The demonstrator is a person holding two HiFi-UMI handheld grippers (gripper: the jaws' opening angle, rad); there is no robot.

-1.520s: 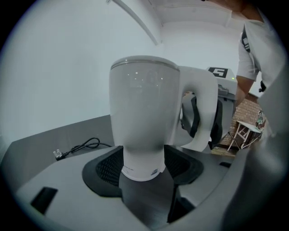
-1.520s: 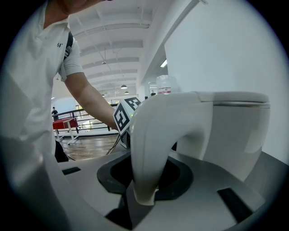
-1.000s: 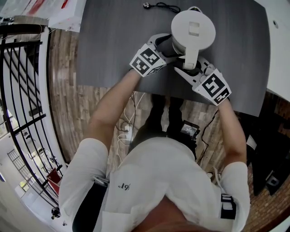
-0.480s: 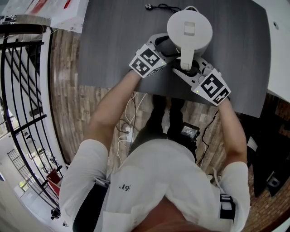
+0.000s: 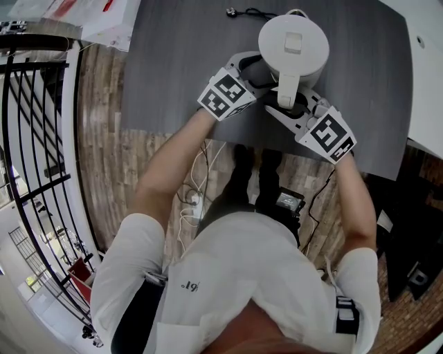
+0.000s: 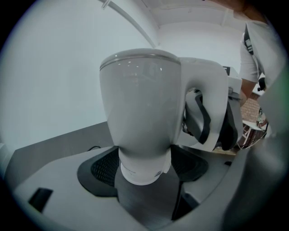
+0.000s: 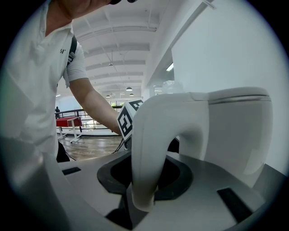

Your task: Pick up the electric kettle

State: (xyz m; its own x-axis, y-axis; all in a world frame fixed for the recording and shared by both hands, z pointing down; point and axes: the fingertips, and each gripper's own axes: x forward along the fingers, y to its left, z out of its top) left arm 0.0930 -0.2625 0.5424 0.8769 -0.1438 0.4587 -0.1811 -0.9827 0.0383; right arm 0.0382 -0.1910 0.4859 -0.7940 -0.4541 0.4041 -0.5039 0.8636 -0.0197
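Note:
A white electric kettle (image 5: 294, 45) hangs just above the dark grey table (image 5: 173, 69), held from both sides. My left gripper (image 5: 259, 69) is shut on the kettle's narrow lower body (image 6: 142, 169), with a black pad on each side. Reaching in from the near right, my right gripper (image 5: 291, 104) is shut on the kettle's white loop handle (image 5: 287, 86). In the right gripper view the handle (image 7: 149, 149) sits between the jaws, and the kettle body (image 7: 239, 126) stands behind it. The kettle stays upright with its lid closed.
A black power cord with a plug (image 5: 249, 10) lies at the table's far edge. A white tabletop (image 5: 426, 62) adjoins on the right. A black railing (image 5: 34, 138) runs along the left. Cables and a black box (image 5: 287, 200) lie on the wooden floor below.
The kettle and both grippers have risen a little together. Both grips look unchanged.

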